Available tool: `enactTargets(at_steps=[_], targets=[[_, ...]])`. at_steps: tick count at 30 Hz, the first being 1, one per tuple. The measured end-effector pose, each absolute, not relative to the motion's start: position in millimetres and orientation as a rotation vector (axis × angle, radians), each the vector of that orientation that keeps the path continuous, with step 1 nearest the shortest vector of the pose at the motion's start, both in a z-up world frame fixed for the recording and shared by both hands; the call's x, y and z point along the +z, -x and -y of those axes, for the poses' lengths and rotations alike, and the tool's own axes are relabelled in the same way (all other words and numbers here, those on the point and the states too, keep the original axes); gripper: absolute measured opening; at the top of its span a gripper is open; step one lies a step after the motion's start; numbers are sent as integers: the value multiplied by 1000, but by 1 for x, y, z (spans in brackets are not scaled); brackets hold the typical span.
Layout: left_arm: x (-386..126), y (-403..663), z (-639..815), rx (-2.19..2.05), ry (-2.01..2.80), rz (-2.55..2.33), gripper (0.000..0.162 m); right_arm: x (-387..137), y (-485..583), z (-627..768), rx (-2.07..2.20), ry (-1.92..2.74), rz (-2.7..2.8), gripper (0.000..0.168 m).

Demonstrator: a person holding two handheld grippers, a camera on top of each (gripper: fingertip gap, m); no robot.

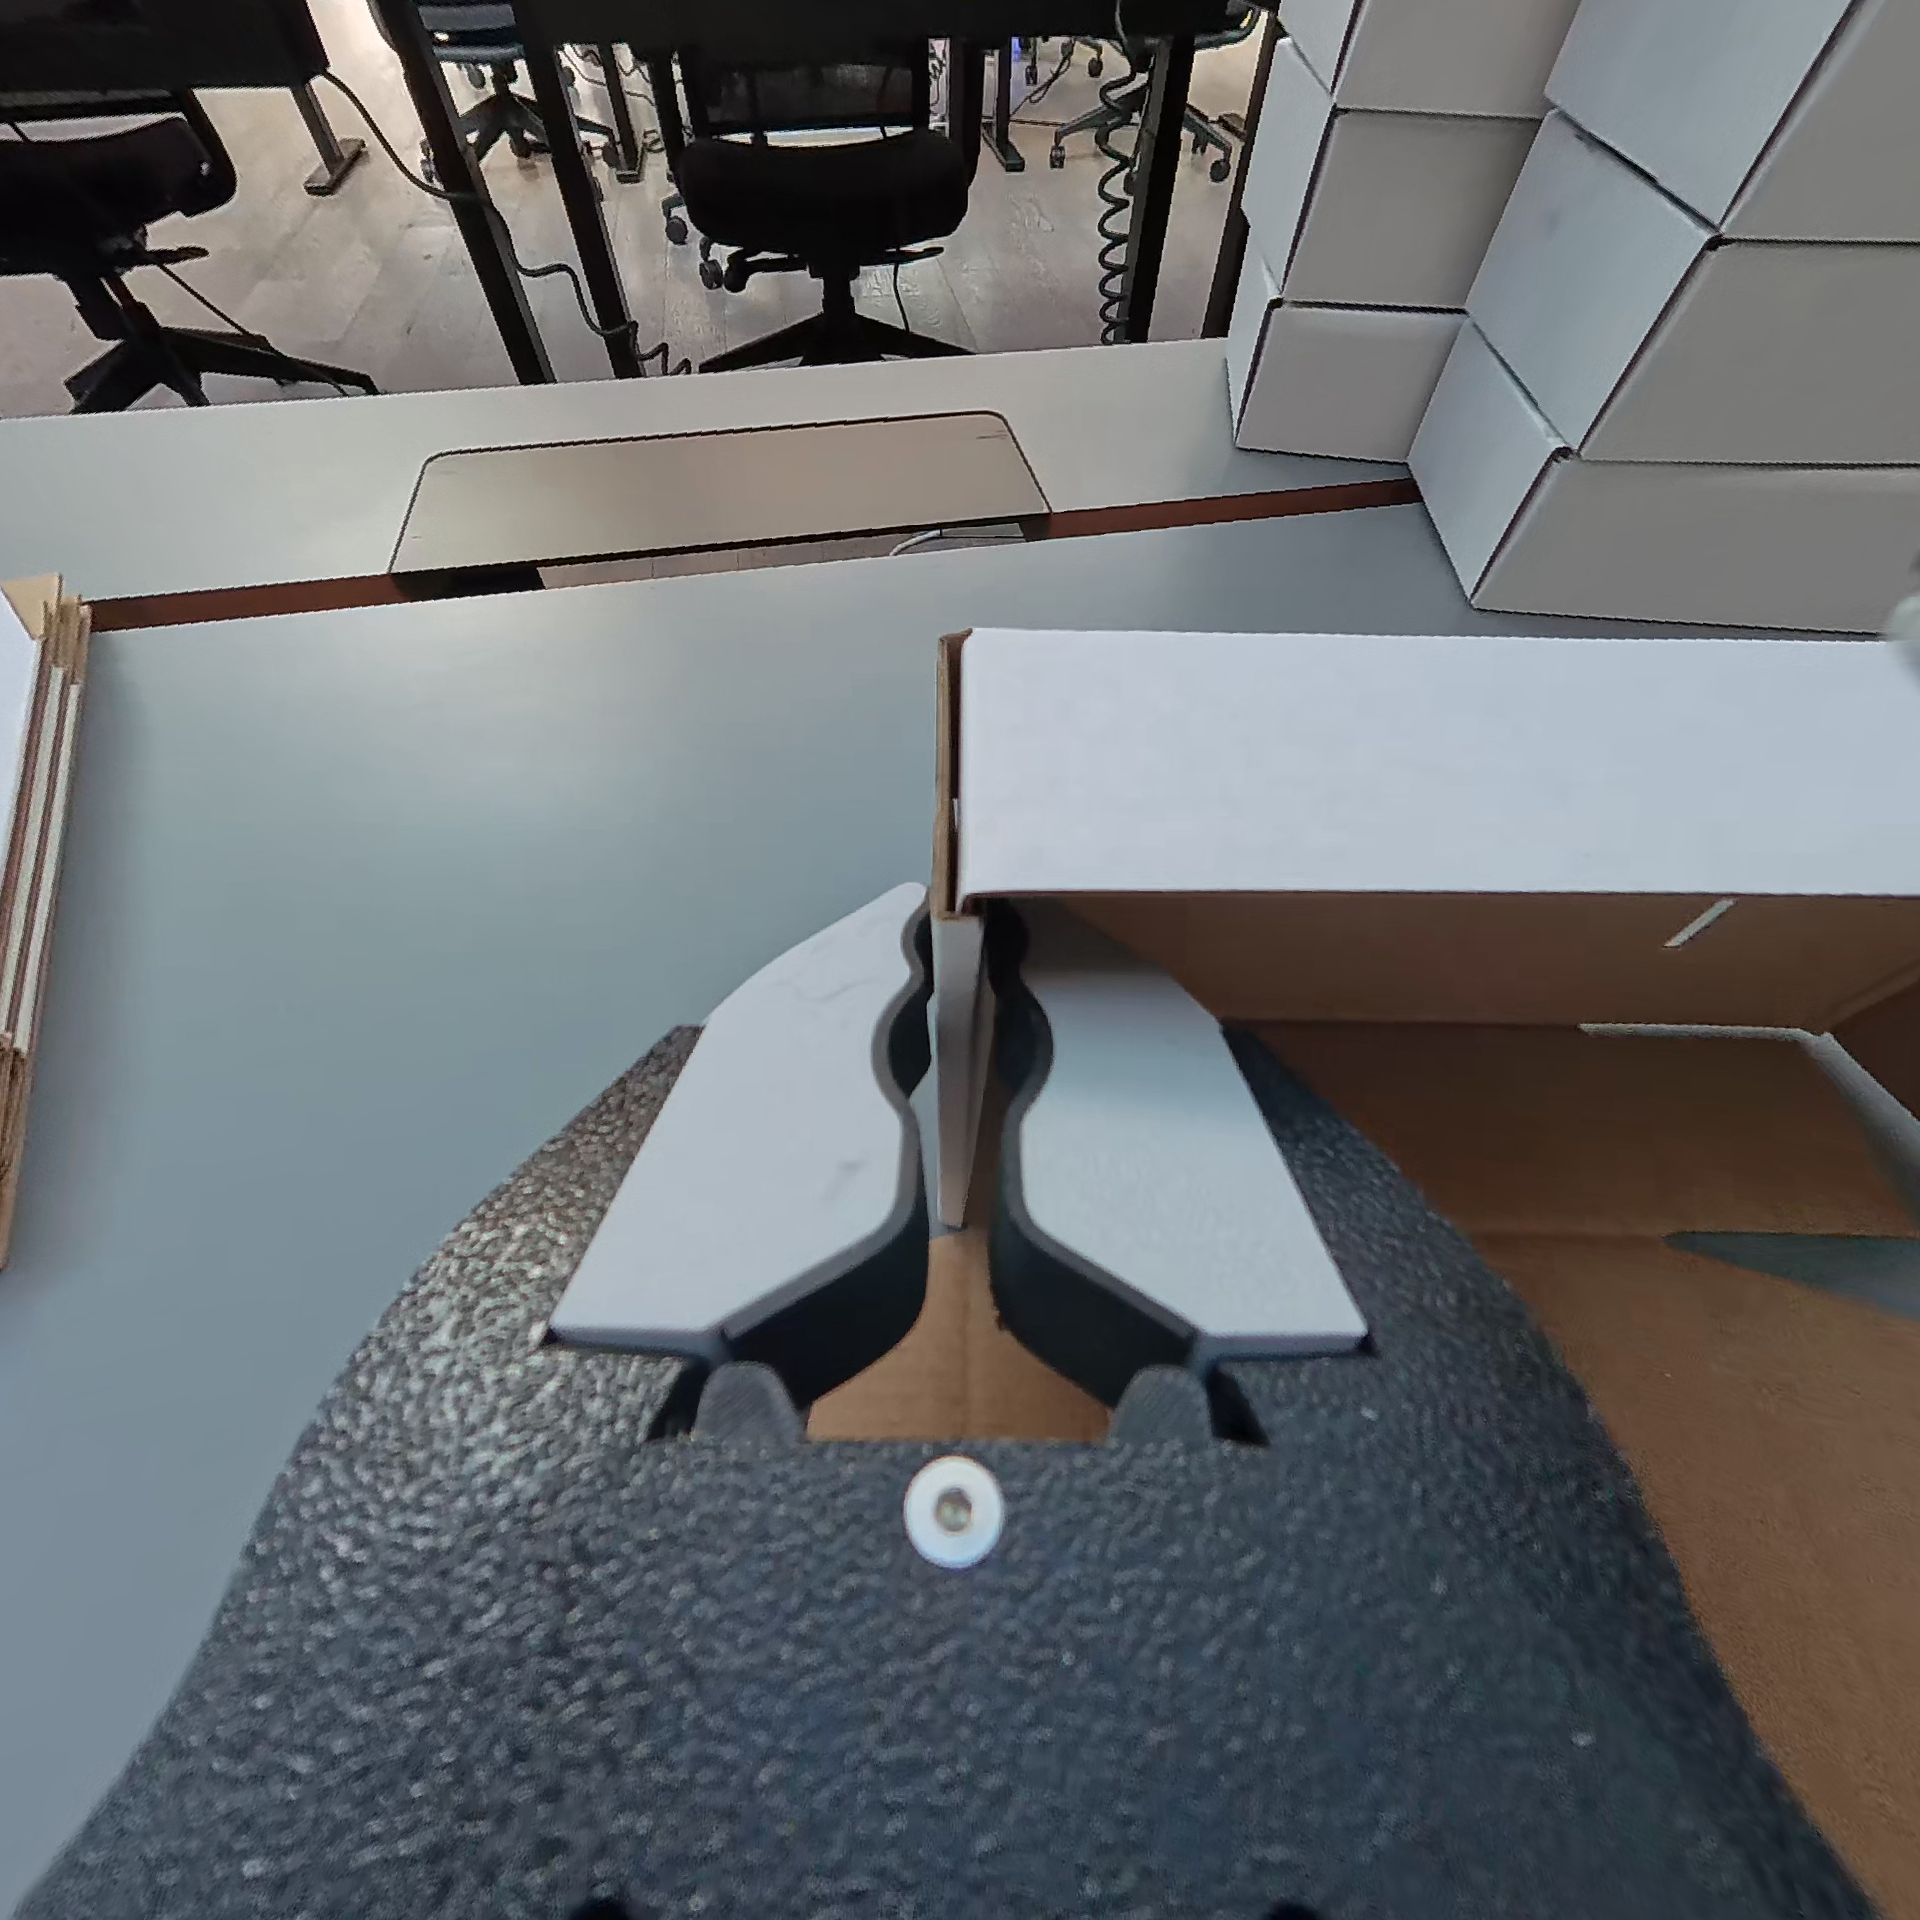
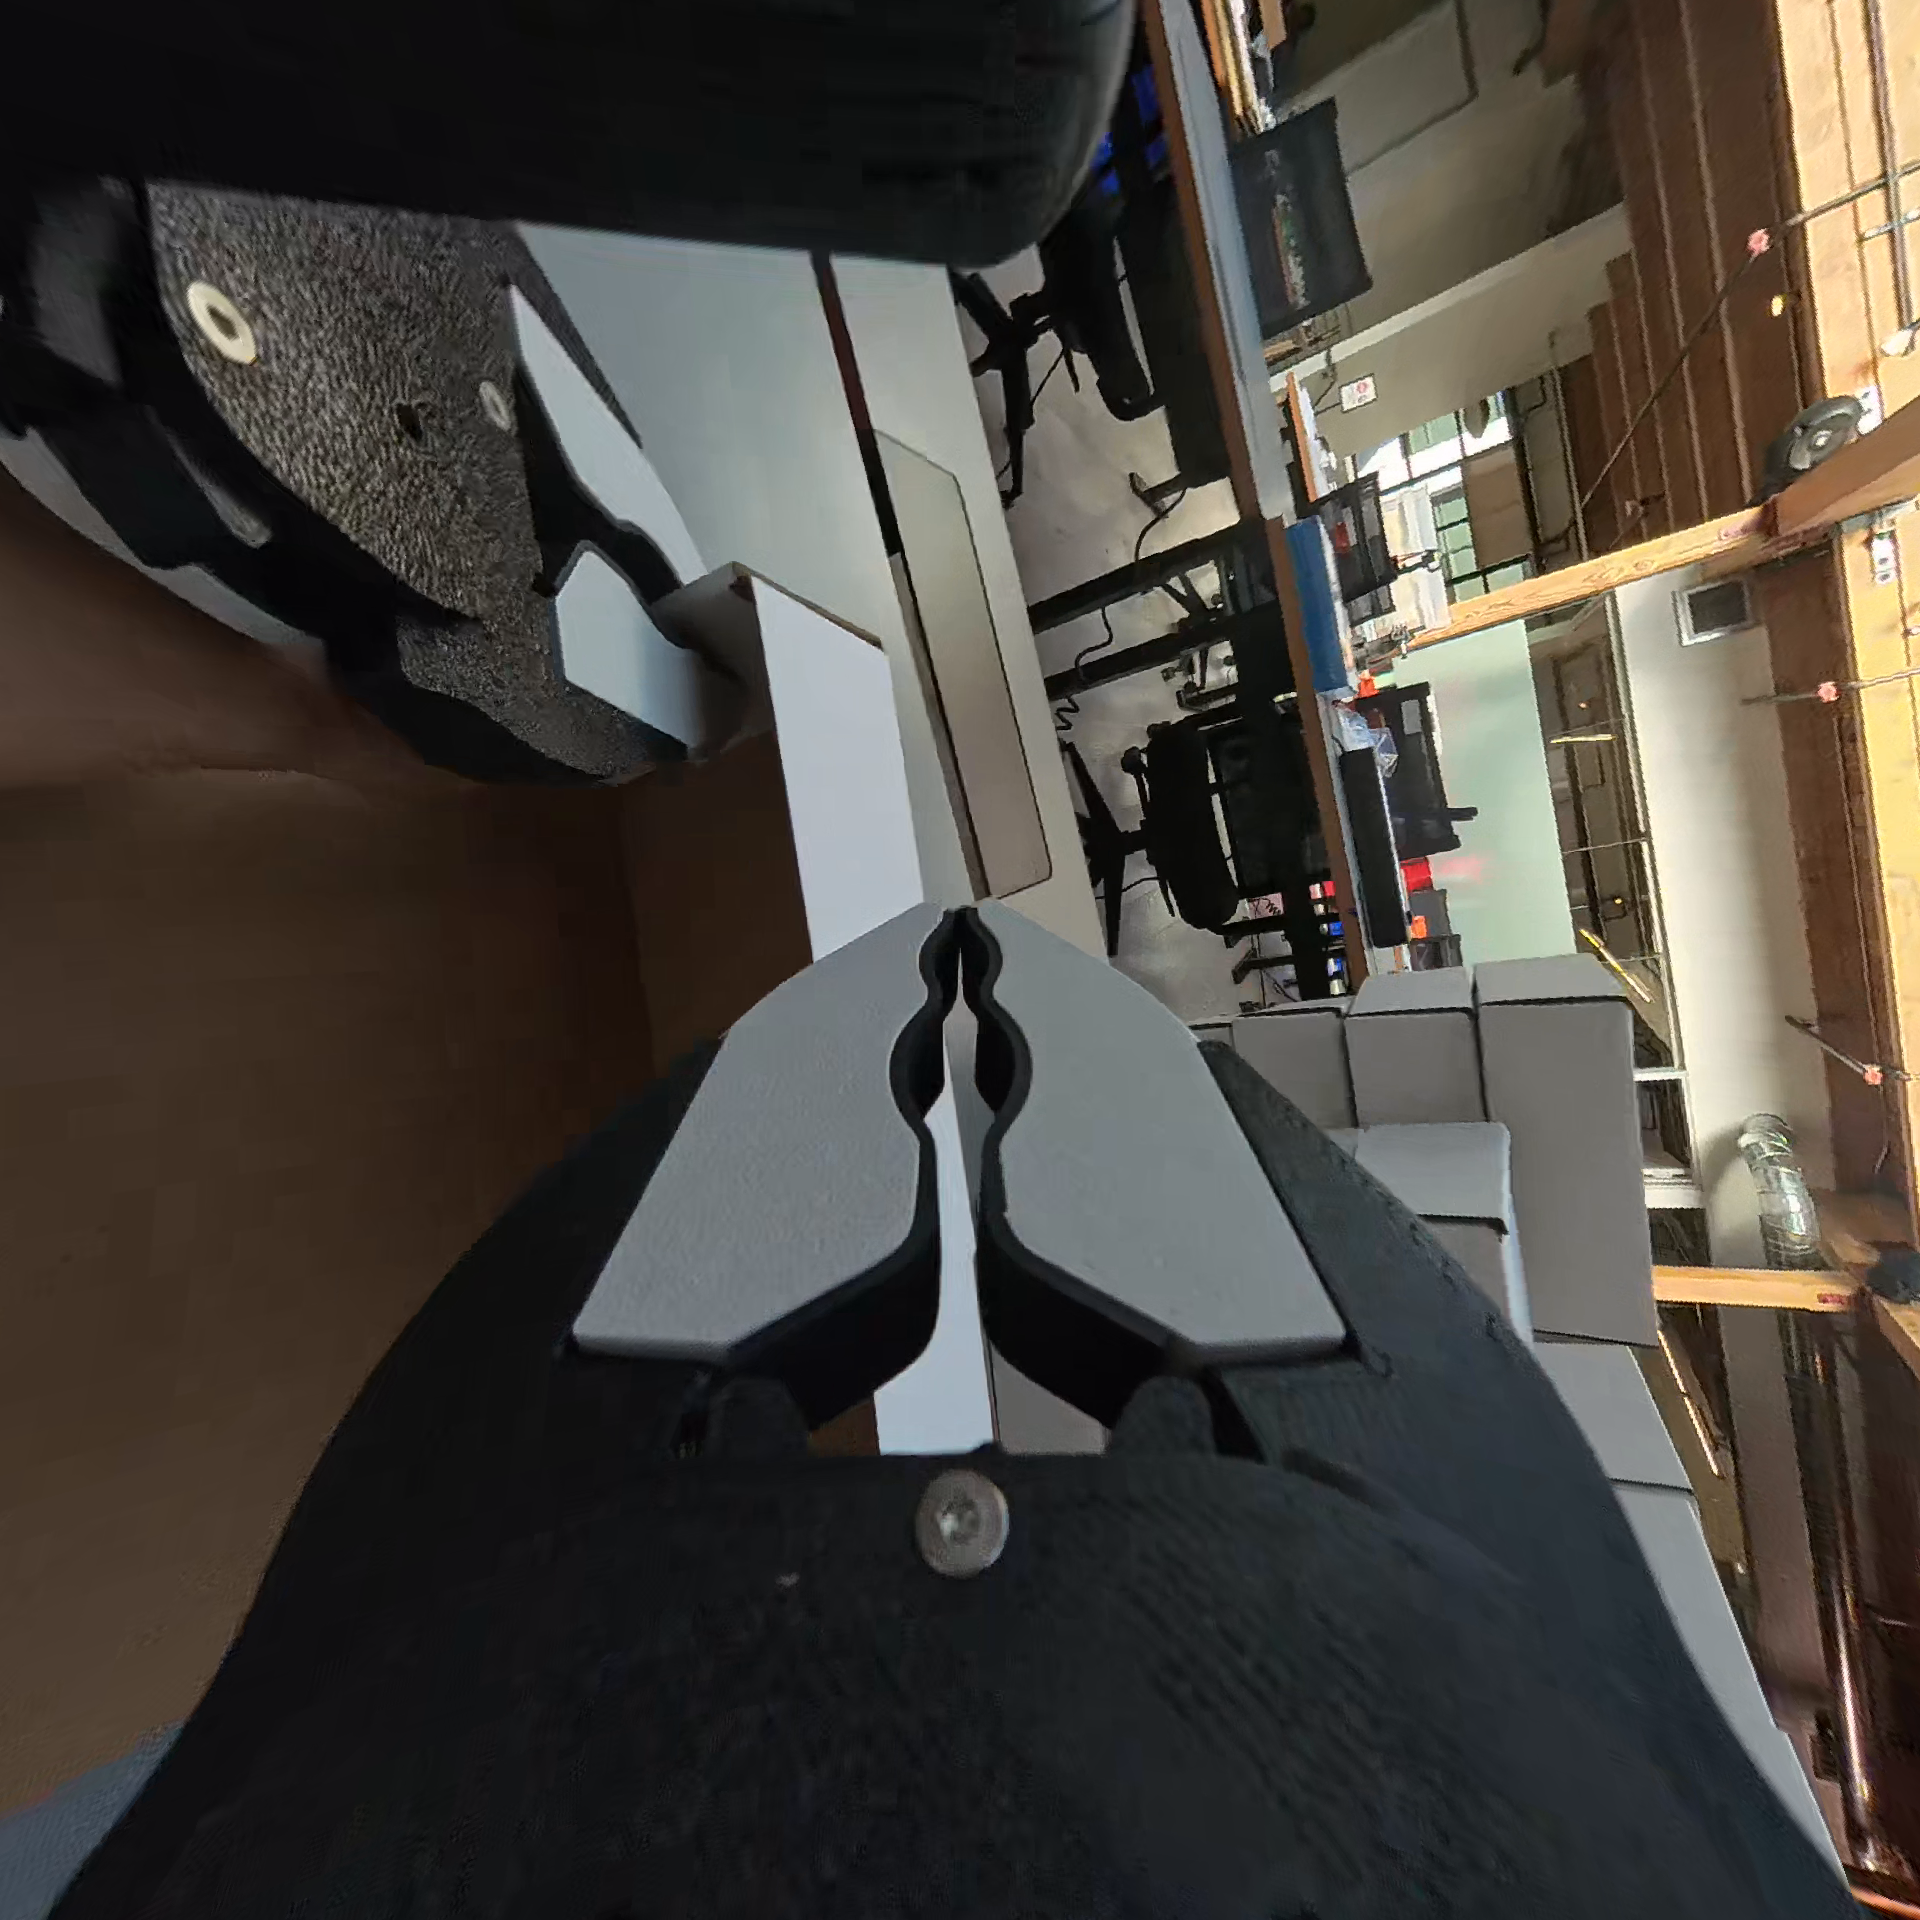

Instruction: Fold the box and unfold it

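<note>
A cardboard box, white outside and brown inside, lies partly folded on the grey table [image 1: 416,883]. Its long far wall [image 1: 1403,769] stands upright over the brown floor panel [image 1: 1558,1351]. My left gripper [image 1: 958,997] is shut on the box's short left side wall [image 1: 958,1091], right at the corner; both pads press on it. The right wrist view shows the left gripper [image 2: 686,665] pinching that wall too. My right gripper [image 2: 961,925] has its fingertips touching each other, next to the box's white wall [image 2: 842,779]. A white strip [image 2: 956,1299] shows behind its fingers.
Folded white boxes [image 1: 1662,312] are stacked at the back right and also show in the right wrist view [image 2: 1455,1091]. A pile of flat cardboard blanks [image 1: 31,883] lies at the left edge. Black office chairs [image 1: 821,187] and desks stand beyond the table.
</note>
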State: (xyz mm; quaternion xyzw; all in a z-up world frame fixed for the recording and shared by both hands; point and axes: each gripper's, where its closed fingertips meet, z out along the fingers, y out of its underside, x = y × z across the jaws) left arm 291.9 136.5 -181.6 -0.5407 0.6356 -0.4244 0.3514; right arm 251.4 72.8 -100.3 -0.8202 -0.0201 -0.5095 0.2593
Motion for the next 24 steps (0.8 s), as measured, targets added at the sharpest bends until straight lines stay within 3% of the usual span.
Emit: enactTargets(at_steps=[8, 16, 24], targets=[[-182, -292, -136, -1108, 1404, -1650, 7, -143, -258, -74, -1363, 2307, -33, 0], [-181, -291, -137, -1119, 1410, -1644, 7, -111, -236, -58, -1640, 2091, -33, 0], [-181, -292, -138, -1107, 1409, -1636, 8, -104, -234, 30, -1764, 1996, -374, 0]])
